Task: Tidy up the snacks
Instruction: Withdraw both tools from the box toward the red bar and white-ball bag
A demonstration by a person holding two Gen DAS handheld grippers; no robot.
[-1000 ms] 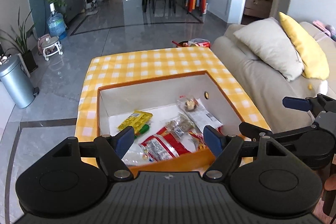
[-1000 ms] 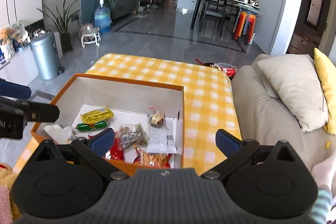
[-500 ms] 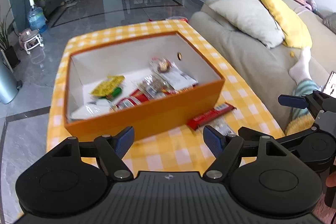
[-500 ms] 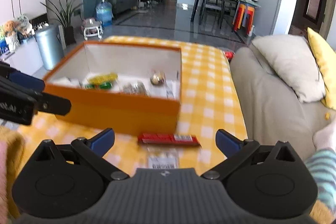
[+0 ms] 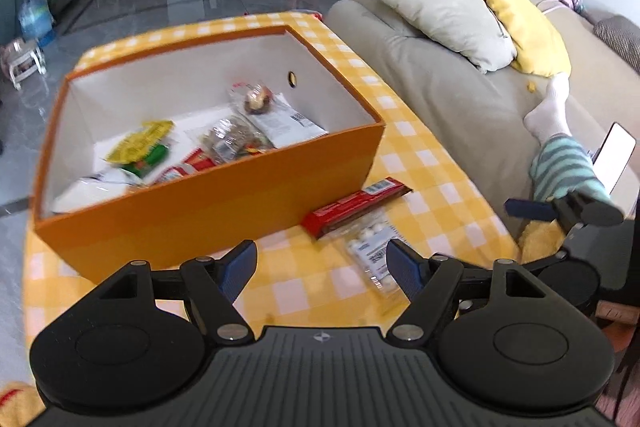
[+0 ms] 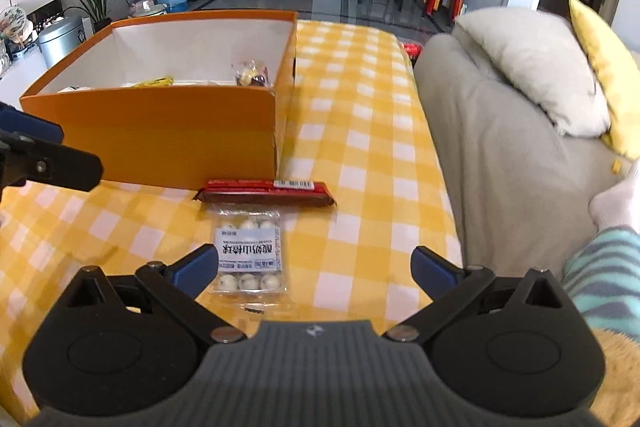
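— Snacks first: where do we stand? We count 2 packets outside the orange box (image 5: 208, 203), both on the yellow checked table (image 6: 360, 131). A red bar (image 6: 266, 191) lies just beside the box's near wall, and a clear pack of white balls (image 6: 249, 259) lies touching the bar's near edge.

— And the rest? Inside the box we see a yellow packet (image 5: 140, 143), a round wrapped sweet (image 5: 258, 99) toward the far right corner, and several more wrappers piled along the near wall. We judge the job mostly done, with these 2 strays left.

— Why are our grippers angled down like this? Both tilt toward the table's near edge, which suits a pick of flat packets from above. Our right gripper (image 6: 314, 267) has its blue pads spread wide and nothing between them; the clear pack sits just ahead of its left finger. Our left gripper (image 5: 322, 265) is also wide and empty, over bare cloth with the pack near its right finger.

— So which of us takes what? We think the right gripper is better placed for the pack, since it lies almost centred in that view. The bar could go to either.

— Any risk? Thin film on cloth may slide or buckle instead of lifting, and the 2 packets touch, so 1 could drag the other. The sofa (image 6: 500, 131) edge and a person's striped leg (image 5: 564, 167) sit close on the right.
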